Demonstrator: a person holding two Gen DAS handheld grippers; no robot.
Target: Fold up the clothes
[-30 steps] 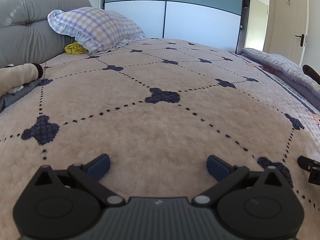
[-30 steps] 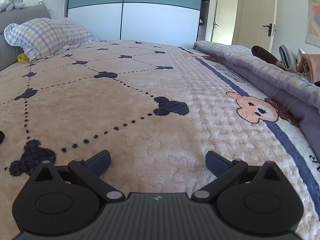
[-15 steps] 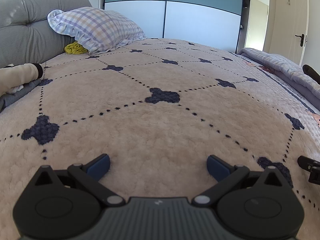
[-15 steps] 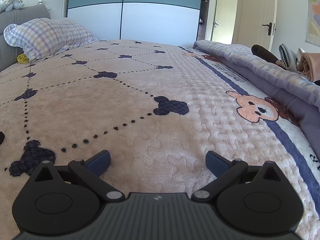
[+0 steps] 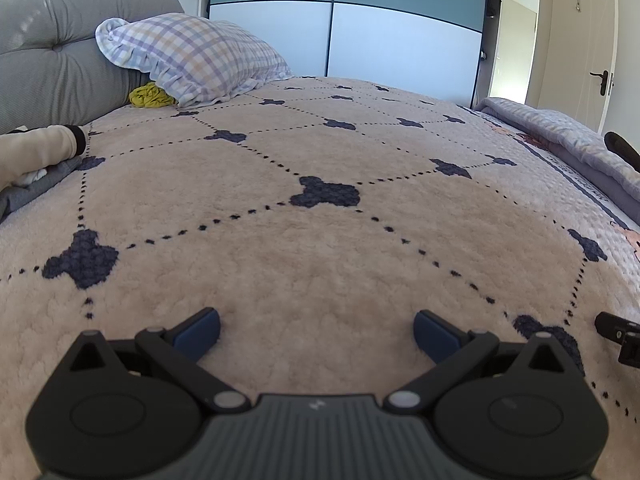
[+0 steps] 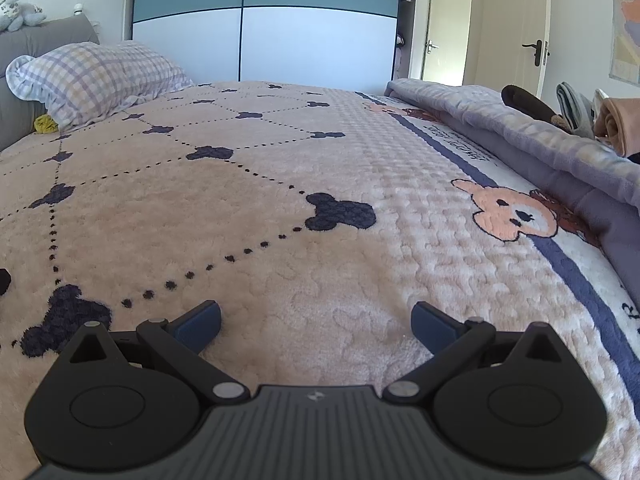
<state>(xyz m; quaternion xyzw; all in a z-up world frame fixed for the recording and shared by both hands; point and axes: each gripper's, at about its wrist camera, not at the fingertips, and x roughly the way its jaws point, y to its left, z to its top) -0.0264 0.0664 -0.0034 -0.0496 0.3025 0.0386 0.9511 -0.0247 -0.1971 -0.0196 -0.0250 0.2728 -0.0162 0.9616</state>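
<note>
Both grippers rest low over a beige fleece bedspread (image 5: 320,264) with dark mouse-head marks. My left gripper (image 5: 316,334) is open, nothing between its blue pads. My right gripper (image 6: 316,326) is open too and holds nothing. In the left wrist view a cream garment with a dark cuff (image 5: 44,148) lies on grey cloth (image 5: 36,188) at the bed's left edge. A yellow garment (image 5: 152,96) is tucked under the pillow. In the right wrist view, folded clothes (image 6: 600,120) sit at the far right beyond a rolled quilt.
A checked pillow (image 5: 192,56) leans on the grey headboard (image 5: 52,56). A rolled lilac quilt (image 6: 532,136) runs along the bed's right side. Wardrobe doors (image 6: 260,40) stand behind the bed. Part of the right gripper (image 5: 620,336) shows at the left view's right edge.
</note>
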